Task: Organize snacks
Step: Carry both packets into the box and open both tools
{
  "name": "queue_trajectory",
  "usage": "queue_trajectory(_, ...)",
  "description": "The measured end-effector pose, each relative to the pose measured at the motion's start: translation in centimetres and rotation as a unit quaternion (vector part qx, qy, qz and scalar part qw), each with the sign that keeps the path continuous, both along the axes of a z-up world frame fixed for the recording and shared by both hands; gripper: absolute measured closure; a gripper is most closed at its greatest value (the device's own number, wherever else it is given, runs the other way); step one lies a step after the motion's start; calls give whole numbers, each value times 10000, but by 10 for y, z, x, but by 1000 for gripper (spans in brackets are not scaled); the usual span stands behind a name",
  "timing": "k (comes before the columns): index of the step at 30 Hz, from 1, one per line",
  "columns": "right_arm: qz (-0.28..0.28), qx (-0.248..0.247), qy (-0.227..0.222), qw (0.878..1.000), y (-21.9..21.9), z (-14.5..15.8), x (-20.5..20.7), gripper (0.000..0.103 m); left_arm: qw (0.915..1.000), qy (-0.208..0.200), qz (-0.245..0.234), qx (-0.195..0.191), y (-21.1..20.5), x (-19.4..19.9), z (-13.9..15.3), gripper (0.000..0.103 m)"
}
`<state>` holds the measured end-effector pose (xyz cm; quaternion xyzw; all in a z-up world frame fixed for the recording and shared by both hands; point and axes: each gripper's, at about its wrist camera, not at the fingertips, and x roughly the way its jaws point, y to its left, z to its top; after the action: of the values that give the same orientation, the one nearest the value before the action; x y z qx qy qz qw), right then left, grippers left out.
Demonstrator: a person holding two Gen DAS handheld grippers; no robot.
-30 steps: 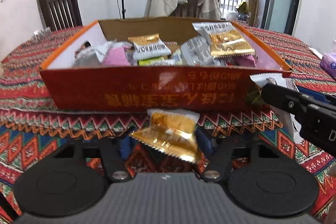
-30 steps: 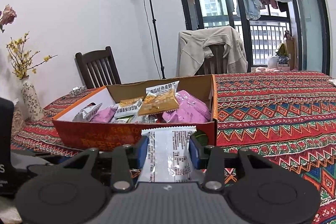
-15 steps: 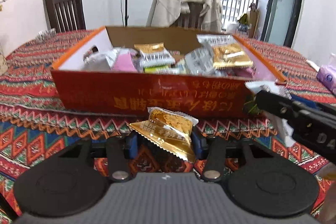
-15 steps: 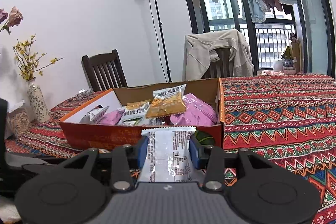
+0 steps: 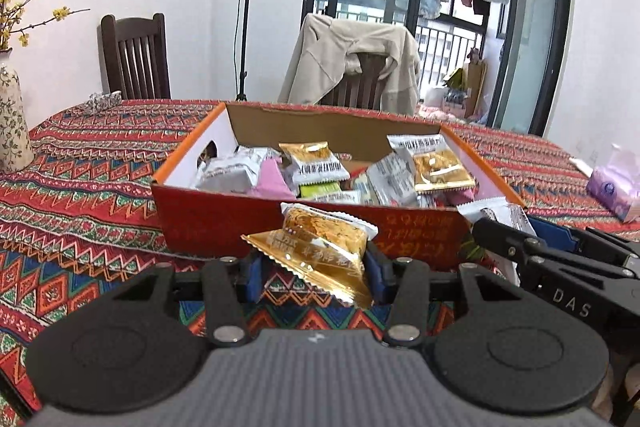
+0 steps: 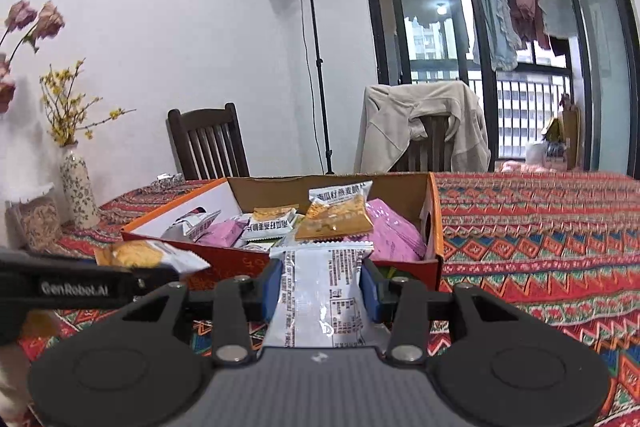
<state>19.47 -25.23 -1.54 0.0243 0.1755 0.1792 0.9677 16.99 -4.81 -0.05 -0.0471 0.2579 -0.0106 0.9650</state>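
A crinkled gold foil snack packet (image 5: 320,251) is clamped in the left tongs (image 5: 314,273), whose jaws have just been closing. A white printed plastic snack packet (image 6: 320,295) is clamped in the right tongs (image 6: 320,287). Both are held above the patterned desk (image 5: 80,167), just before the open red cardboard box (image 5: 224,223) of snacks.

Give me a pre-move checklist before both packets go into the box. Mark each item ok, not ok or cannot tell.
1. Left gripper shut on gold packet: ok.
2. Right gripper shut on white packet: ok.
3. Box top open: ok.
4. Packets already past the box's near wall: not ok, both are short of it.
5. Room inside box: cannot tell, snacks piled high.
6. Grippers apart from each other: ok.
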Motion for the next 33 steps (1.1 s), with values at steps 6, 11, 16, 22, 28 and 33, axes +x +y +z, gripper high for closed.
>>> queue_trajectory(6,-126,-88,-163,9997,8,19,-3,63,9997,-193,-41,-117,11,2,12,54)
queue_trajectory(11,-262,-101,-284,9992,13,35,5,63,9992,-359,-58,-178,20,10,25,54)
queue_trajectory(16,-400,-88,-330,9986,18,48,19,63,9985,-509,-48,-218,27,23,36,54)
queue_trajectory(22,-507,-92,-419,9978,21,60,36,63,9976,-644,0,-239,33,41,45,54)
queue_trajectory(28,-584,-61,-370,9976,27,63,58,63,9968,-720,36,-334,39,61,48,54)
queue_trajectory(33,-622,-17,-351,9974,36,63,78,63,9965,-745,113,-363,41,83,45,54)
